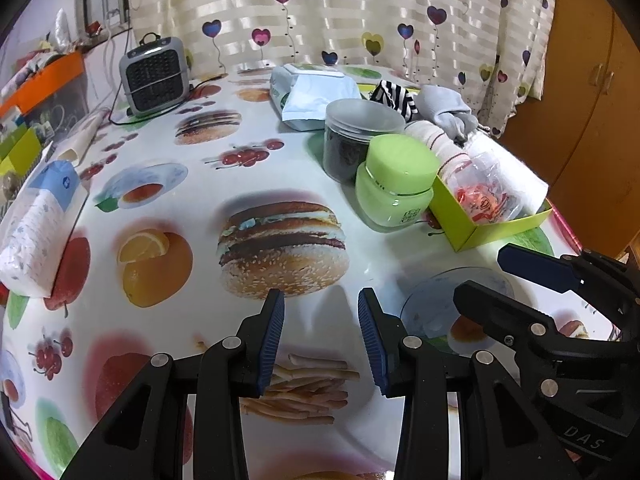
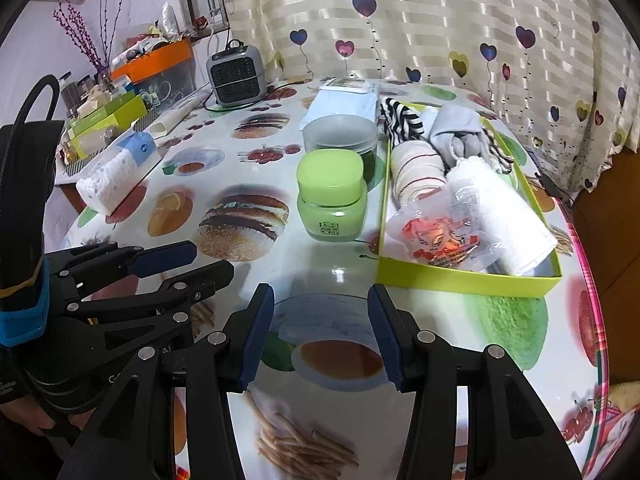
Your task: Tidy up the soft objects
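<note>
Left hand-held gripper [image 1: 321, 300] and right hand-held gripper [image 2: 321, 296] apart, empty, ribbed pads, glossy tablecloth [image 1: 200, 184], possibly vinyl

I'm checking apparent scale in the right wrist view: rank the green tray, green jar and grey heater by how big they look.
1. Green tray, clearly largest.
2. Green jar.
3. Grey heater, slightly smaller looking, but it sits much farther from the camera, so its true size against the jar is unsure.

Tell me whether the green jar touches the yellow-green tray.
Apart. In the right wrist view, a strip of tablecloth shows between the green jar and the left wall of the yellow-green tray.
</note>
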`<act>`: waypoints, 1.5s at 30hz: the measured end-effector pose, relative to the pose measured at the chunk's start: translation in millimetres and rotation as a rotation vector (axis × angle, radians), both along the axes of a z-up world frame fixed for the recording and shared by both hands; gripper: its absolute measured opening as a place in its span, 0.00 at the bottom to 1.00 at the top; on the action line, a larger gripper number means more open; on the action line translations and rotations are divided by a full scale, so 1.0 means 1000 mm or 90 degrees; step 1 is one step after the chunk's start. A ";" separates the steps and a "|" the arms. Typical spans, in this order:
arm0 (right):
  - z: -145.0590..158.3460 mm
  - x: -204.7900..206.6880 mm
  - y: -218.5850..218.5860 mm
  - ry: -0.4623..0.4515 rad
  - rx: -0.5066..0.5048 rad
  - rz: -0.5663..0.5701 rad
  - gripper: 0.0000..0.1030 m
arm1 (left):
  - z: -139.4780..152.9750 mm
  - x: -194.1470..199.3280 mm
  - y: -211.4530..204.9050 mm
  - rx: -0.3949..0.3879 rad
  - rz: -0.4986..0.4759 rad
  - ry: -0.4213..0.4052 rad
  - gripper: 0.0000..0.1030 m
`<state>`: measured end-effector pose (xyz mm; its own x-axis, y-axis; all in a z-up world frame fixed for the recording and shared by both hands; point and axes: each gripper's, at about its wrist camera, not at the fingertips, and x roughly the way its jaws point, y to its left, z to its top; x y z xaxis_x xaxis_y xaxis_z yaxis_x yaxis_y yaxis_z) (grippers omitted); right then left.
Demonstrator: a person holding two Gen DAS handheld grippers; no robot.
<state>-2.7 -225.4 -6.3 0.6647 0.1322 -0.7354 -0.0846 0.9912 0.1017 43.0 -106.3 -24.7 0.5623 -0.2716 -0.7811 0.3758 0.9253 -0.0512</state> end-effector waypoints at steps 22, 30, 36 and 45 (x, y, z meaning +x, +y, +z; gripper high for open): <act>-0.004 0.004 0.002 0.006 -0.001 0.003 0.48 | -0.006 0.006 0.000 0.010 0.010 0.008 0.36; -0.008 0.006 0.001 0.011 -0.002 -0.003 0.48 | -0.010 0.006 0.002 0.013 0.009 0.011 0.36; -0.004 0.005 0.002 0.006 -0.005 -0.005 0.48 | -0.008 0.005 0.000 0.008 -0.001 0.011 0.36; 0.000 0.001 -0.002 0.002 -0.008 -0.018 0.48 | 0.000 0.000 -0.006 0.004 -0.016 0.002 0.36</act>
<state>-2.2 -227.4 -6.1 0.6659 0.1038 -0.7388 -0.0566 0.9944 0.0887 43.0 -112.5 -24.7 0.5526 -0.2803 -0.7849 0.3983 0.9161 -0.0467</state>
